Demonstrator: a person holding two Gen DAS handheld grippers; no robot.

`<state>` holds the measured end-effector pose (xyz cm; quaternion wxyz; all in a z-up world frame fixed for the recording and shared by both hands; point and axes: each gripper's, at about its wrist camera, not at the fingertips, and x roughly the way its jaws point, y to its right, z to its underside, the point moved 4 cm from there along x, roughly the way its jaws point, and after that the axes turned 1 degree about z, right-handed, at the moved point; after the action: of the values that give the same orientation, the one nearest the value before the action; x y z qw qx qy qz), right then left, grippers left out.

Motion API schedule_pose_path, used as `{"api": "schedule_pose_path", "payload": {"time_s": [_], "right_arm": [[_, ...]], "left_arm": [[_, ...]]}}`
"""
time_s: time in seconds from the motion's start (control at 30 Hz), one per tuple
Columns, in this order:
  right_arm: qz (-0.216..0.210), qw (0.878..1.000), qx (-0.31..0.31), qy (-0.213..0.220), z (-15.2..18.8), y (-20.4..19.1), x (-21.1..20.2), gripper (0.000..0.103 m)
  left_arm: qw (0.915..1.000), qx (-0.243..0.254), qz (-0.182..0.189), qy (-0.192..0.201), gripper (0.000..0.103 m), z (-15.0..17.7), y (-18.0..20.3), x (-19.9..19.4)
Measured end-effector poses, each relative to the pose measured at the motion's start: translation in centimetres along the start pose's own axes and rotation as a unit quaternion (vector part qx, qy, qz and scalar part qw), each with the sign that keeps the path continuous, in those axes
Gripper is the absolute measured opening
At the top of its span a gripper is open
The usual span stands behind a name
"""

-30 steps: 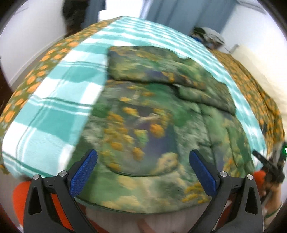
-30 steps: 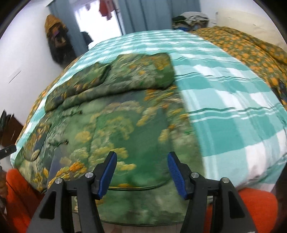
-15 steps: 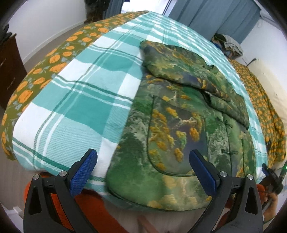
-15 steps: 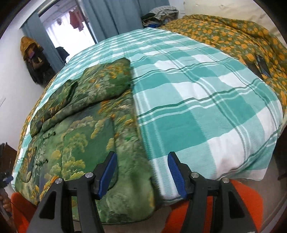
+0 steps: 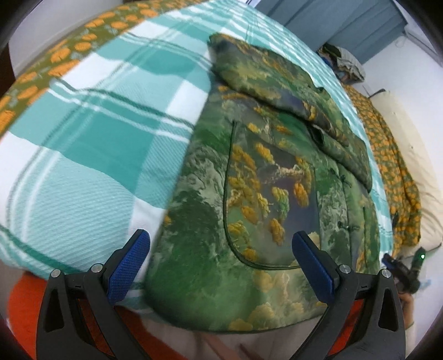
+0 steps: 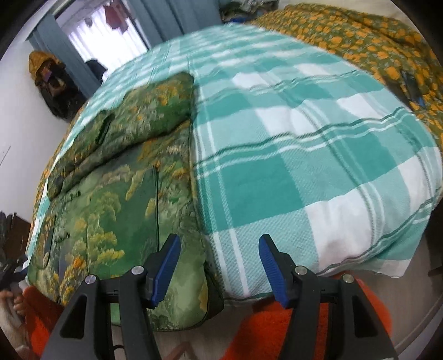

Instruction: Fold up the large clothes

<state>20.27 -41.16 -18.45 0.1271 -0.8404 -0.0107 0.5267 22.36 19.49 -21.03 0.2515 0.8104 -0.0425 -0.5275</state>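
Observation:
A green padded jacket with yellow-orange flower print (image 5: 265, 199) lies flat on the bed, its sleeves folded across the far part, its hem hanging over the near bed edge. My left gripper (image 5: 221, 265) is open and empty, just before the hem's left corner. In the right wrist view the jacket (image 6: 116, 193) lies at the left. My right gripper (image 6: 218, 271) is open and empty, straddling the jacket's right hem corner and the bedspread edge.
A teal and white checked bedspread (image 5: 91, 133) covers the bed, also in the right wrist view (image 6: 304, 155). An orange-flowered quilt (image 6: 373, 47) lies to the right. An orange rug (image 6: 277, 332) lies below the bed edge. Curtains (image 6: 177, 19) hang at the back.
Both grippers have moved apart towards the hem corners and closer to the bed edge: the left one leftwards, the right one rightwards. Both stay open.

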Motion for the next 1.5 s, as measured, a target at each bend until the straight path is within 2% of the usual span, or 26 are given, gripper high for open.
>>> {"api": "schedule_pose_path", "payload": {"time_s": [0.13, 0.33, 0.4, 0.47, 0.57, 0.6, 0.63, 0.67, 0.73, 0.83, 0.9, 1.23, 1.5], "right_arm": [[-0.019, 0.999, -0.017, -0.042, 0.6, -0.6, 1.4, 0.06], [-0.083, 0.992, -0.03, -0.091, 1.5, -2.0, 3.4, 0.06], [-0.109, 0.987, -0.039, -0.113, 1.9, -2.8, 4.3, 0.065], [-0.107, 0.986, -0.049, -0.121, 2.0, -3.4, 4.9, 0.068], [-0.115, 0.984, -0.056, -0.128, 2.0, -4.2, 5.0, 0.067], [-0.115, 0.983, -0.064, -0.128, 2.0, -4.5, 4.9, 0.065], [-0.116, 0.982, -0.08, -0.127, 2.1, -5.1, 4.5, 0.054], [-0.115, 0.982, -0.09, -0.123, 2.1, -5.4, 4.2, 0.038], [-0.108, 0.982, -0.104, -0.112, 1.9, -6.2, 3.3, 0.025], [-0.109, 0.982, -0.116, -0.096, 1.3, -7.3, 1.9, 0.019], [-0.112, 0.983, -0.12, -0.087, 0.8, -7.9, 1.1, 0.018], [-0.156, 0.979, -0.113, -0.066, -0.2, -9.1, -2.8, 0.014], [-0.201, 0.973, -0.063, -0.095, 2.8, -6.9, -4.9, 0.014]], "left_arm": [[0.9997, 0.021, 0.004, -0.01, 0.102, 0.0, 0.4, 0.8], [0.9981, 0.047, 0.029, -0.029, 0.102, 1.0, 1.9, 1.4], [0.9973, 0.057, 0.03, -0.036, 0.101, 1.3, 2.4, 1.8], [0.9964, 0.067, 0.03, -0.042, 0.101, 1.5, 2.8, 2.0], [0.9957, 0.077, 0.02, -0.049, 0.093, 1.8, 3.2, 2.1], [0.9955, 0.079, 0.013, -0.051, 0.082, 1.9, 3.2, 2.1], [0.9953, 0.079, 0.001, -0.055, 0.071, 2.0, 3.0, 2.0], [0.9952, 0.079, -0.012, -0.057, 0.065, 2.0, 2.8, 1.9], [0.9952, 0.069, -0.026, -0.064, 0.041, 1.9, 2.2, 1.6], [0.997, 0.038, -0.007, -0.067, 0.019, 1.4, 1.6, 0.7], [0.9972, 0.043, -0.008, -0.061, 0.015, 1.2, 2.0, -0.1], [0.9966, 0.061, 0.022, -0.05, 0.011, 1.0, 3.9, -3.7], [0.9958, 0.031, 0.03, -0.08, 0.011, 5.3, 1.3, -7.2]]}}
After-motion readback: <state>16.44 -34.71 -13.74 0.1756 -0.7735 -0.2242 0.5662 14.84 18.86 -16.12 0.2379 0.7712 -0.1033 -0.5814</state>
